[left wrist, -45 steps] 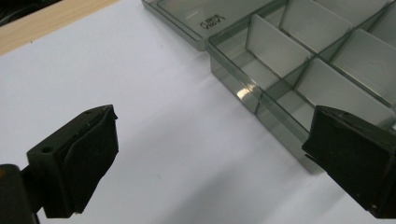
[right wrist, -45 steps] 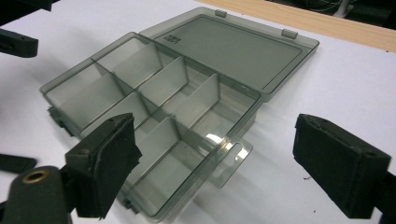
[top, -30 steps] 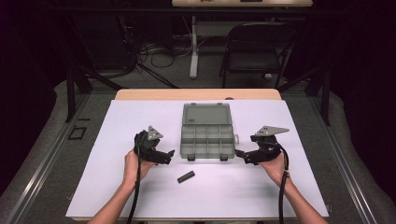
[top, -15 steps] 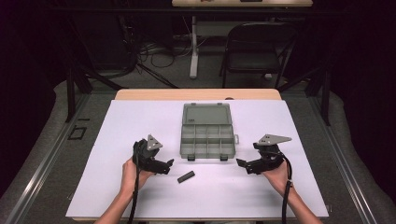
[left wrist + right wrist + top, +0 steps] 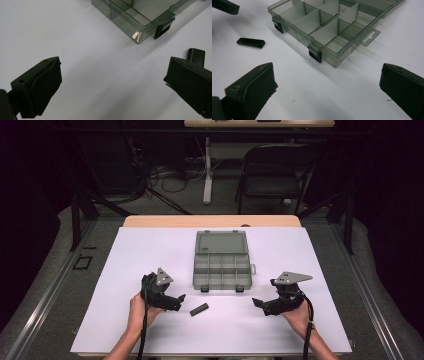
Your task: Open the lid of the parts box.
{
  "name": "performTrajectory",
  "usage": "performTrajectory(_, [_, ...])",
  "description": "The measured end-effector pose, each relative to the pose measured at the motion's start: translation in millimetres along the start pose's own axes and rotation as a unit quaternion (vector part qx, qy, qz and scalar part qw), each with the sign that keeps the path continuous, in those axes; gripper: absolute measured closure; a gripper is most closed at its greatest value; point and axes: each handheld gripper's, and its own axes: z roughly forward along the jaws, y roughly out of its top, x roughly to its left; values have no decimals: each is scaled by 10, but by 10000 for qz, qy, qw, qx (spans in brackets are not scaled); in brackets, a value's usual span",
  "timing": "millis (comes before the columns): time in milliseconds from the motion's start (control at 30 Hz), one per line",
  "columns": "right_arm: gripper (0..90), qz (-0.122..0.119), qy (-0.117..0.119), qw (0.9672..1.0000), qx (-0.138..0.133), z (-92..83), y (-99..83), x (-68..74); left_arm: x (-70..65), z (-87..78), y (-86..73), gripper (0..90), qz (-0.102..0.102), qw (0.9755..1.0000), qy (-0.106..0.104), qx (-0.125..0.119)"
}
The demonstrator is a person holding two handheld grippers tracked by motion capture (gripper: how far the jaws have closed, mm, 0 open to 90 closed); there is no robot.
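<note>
A clear grey compartment box (image 5: 221,270) lies open in the middle of the white table, its lid (image 5: 221,242) folded back. A small black bar (image 5: 199,309) lies in front of its left corner. My left gripper (image 5: 177,302) sits just left of the bar, pointing at it. Its jaws stand wide open over bare table (image 5: 112,67), with the bar (image 5: 196,56) peeking from behind the right jaw. My right gripper (image 5: 261,306) is at the box's front right, its jaws (image 5: 327,72) just opened wide with nothing between them. They face the box (image 5: 324,27) and the bar (image 5: 250,42).
The white sheet (image 5: 320,260) covers a wooden table. A folding chair (image 5: 272,175) and cables stand on the floor behind. The box's black latches (image 5: 315,54) face the person. Bare sheet lies left and right of the box.
Both hands have drawn back from the box toward the table's front edge. The box and the black bar have stayed put.
</note>
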Motion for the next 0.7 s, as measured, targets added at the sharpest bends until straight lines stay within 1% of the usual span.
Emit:
performTrajectory(67, [0,-37,-20,10000,-12,5,-10,0,-13,5,-6,0,18,10000,5,26])
performTrajectory(133, [0,-21,-43,10000,-38,5,-17,-11,-15,13,-9,0,14,10000,-27,42])
performTrajectory(200, [0,32,-62,10000,-44,1,-22,-23,-19,11,-8,0,21,10000,-13,35])
performTrajectory(267, [0,25,-90,9999,-58,-4,-25,-36,-29,5,-7,0,15,10000,8,15])
performTrajectory(367, [0,40,-79,9999,-57,-2,-29,-40,-34,-3,-6,0,29,10000,-23,32])
performTrajectory(467, [0,29,-83,9999,-49,-2,-30,-36,-43,-11,-2,0,53,10000,-6,32])
performTrajectory(700, [0,33,-76,10000,-41,14,-36,-44,-69,-32,-13,0,29,10000,-8,51])
